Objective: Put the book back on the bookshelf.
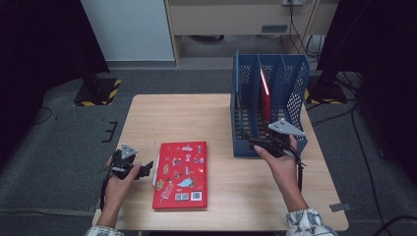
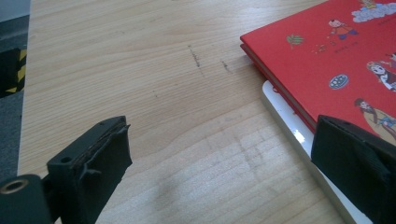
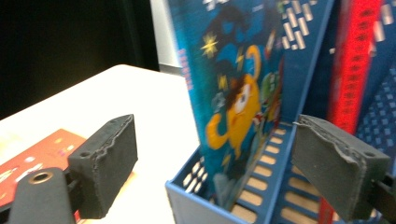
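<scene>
Light wooden table (image 1: 216, 118) carries everything here, and at its right side the right gripper (image 3: 212, 170) has its jaws wide apart with nothing pressed between them, just in front of a blue picture book (image 3: 238, 88) standing upright in the left compartment of the blue perforated plastic file rack (image 1: 269, 105). A thin red book (image 1: 265, 96) stands in the next compartment. The left gripper (image 2: 219, 168) also stands open, low over the bare wood, just beside the flat red hardcover book (image 1: 181, 174) lying near the front edge.
</scene>
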The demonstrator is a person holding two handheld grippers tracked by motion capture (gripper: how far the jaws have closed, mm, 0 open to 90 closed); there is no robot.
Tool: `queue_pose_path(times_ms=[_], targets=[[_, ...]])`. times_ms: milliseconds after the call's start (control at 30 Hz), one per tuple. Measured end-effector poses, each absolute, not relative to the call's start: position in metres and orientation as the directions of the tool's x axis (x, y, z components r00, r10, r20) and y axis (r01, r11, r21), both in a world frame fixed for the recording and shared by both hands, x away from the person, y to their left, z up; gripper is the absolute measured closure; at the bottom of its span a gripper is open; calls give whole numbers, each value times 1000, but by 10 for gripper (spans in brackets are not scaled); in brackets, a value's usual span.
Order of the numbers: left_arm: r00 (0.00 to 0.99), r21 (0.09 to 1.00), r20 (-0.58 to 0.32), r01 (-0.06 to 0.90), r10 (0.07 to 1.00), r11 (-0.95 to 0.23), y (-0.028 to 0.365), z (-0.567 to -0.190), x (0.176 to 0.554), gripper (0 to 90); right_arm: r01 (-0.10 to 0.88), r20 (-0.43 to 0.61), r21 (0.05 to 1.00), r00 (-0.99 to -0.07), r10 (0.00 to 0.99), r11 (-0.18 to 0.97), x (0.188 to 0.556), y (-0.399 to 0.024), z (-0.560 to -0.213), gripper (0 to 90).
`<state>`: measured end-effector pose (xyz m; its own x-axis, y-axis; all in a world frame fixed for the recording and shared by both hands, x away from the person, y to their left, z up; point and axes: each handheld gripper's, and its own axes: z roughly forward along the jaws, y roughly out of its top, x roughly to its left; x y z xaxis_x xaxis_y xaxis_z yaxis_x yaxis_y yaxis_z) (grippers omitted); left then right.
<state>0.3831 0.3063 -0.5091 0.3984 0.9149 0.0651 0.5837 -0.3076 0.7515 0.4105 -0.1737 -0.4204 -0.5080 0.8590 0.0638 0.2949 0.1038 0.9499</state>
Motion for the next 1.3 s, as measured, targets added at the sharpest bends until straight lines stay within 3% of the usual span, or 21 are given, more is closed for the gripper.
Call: queue_pose_path(times_ms=[833, 1033, 1300], targets=[[463, 773, 20, 554, 886, -307, 286, -498, 369, 45, 350, 62, 895, -713, 698, 277, 355, -88, -474, 67], [490, 779, 12, 542, 872, -315, 279, -494, 356, 91, 340, 38, 874, -761, 648, 347, 348, -62, -486, 172], [527, 772, -8, 543, 850, -330, 271, -497, 354, 146, 370, 62, 840, -791, 608, 396, 344, -45, -499, 178]])
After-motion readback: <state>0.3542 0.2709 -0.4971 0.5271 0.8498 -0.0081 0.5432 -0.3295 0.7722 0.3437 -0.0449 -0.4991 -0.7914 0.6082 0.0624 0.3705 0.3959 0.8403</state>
